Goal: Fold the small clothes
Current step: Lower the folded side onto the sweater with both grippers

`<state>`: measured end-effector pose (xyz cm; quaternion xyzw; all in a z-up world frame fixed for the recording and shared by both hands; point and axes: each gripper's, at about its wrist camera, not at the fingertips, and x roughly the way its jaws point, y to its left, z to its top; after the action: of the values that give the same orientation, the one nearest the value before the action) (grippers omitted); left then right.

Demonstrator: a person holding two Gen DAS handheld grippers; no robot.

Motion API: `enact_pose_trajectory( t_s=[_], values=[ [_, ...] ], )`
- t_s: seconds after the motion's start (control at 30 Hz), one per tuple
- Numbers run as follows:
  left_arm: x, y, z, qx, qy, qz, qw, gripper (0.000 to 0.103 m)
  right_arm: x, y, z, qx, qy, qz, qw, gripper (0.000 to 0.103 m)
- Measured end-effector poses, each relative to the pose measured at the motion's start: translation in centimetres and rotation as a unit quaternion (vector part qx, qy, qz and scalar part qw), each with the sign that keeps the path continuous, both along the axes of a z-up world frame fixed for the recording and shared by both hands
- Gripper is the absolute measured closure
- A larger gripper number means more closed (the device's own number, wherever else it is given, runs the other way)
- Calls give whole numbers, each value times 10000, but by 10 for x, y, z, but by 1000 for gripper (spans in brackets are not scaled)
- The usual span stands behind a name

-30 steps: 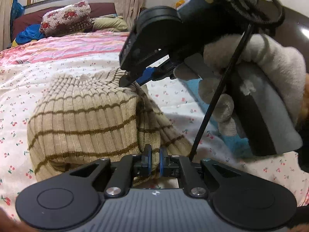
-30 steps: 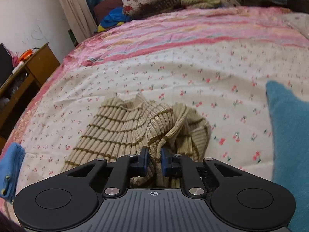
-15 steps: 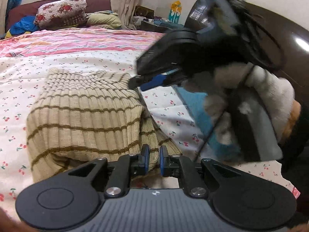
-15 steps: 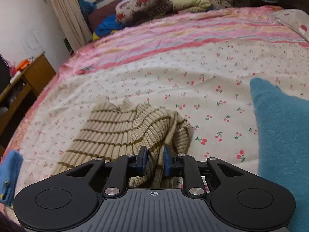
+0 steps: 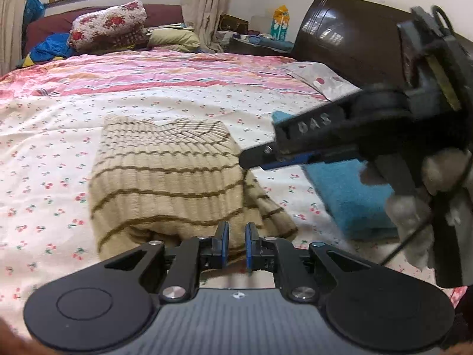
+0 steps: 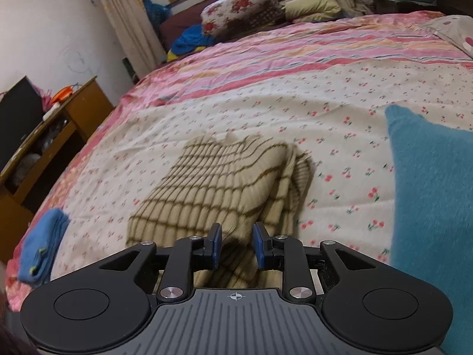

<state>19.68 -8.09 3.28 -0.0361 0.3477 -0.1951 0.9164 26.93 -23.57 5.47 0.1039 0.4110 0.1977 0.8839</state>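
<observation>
A beige ribbed sweater with brown stripes lies folded on the cherry-print bedsheet. It also shows in the right wrist view. My left gripper is open a little at the sweater's near edge, with nothing between its pads. My right gripper is open just above the sweater's near edge and holds nothing. In the left wrist view the right gripper hangs over the sweater's right side, held by a gloved hand.
A folded teal cloth lies right of the sweater, also in the left wrist view. A blue garment lies at the bed's left edge. Pillows lie at the far end. A wooden cabinet stands left, a dark headboard right.
Both grippers have let go of the sweater and opened. They have pulled back and up from it. The sweater now lies flat and folded on the sheet.
</observation>
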Motion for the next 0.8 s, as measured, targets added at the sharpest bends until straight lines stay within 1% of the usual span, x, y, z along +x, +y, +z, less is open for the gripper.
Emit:
enact_pose_trajectory(
  t_s=[0.07,0.13,0.23,0.33,0.43,0.5,0.53,0.57,0.6,0.63,0.67,0.73,0.8],
  values=[
    [-3,7,2,64,-27,80,9999,86,-6,4,-1,10,18,90,10000,74],
    [0,15,3,110,-34,164,9998,86,-11,8,-3,-7,23,147,9999,72],
    [1,23,3,168,-38,291,9994,86,-16,14,-9,28,148,253,9996,71],
    [2,28,0,231,-17,368,9991,86,-19,25,-17,-92,213,385,9990,68],
    [5,29,-4,291,28,402,9988,86,-21,36,-27,-257,262,469,9982,68],
    [8,30,-6,313,66,419,9986,86,-22,43,-33,-617,155,364,9973,70],
    [7,31,-7,321,77,424,9986,86,-21,45,-35,-755,152,322,9965,79],
    [7,32,-8,332,86,433,9985,86,-21,45,-37,-783,173,286,9964,89],
    [7,32,-8,339,94,442,9984,86,-21,44,-37,-757,186,280,9966,92],
    [7,33,-9,337,101,452,9984,86,-22,41,-36,-703,178,281,9970,98],
    [7,35,-9,332,102,458,9983,86,-24,39,-33,-691,132,268,9972,100],
    [7,39,-8,314,70,473,9984,86,-29,33,-24,-787,-65,214,9966,100],
    [6,42,-5,258,5,477,9985,86,-33,22,-14,-762,-189,149,9968,100]
  ],
)
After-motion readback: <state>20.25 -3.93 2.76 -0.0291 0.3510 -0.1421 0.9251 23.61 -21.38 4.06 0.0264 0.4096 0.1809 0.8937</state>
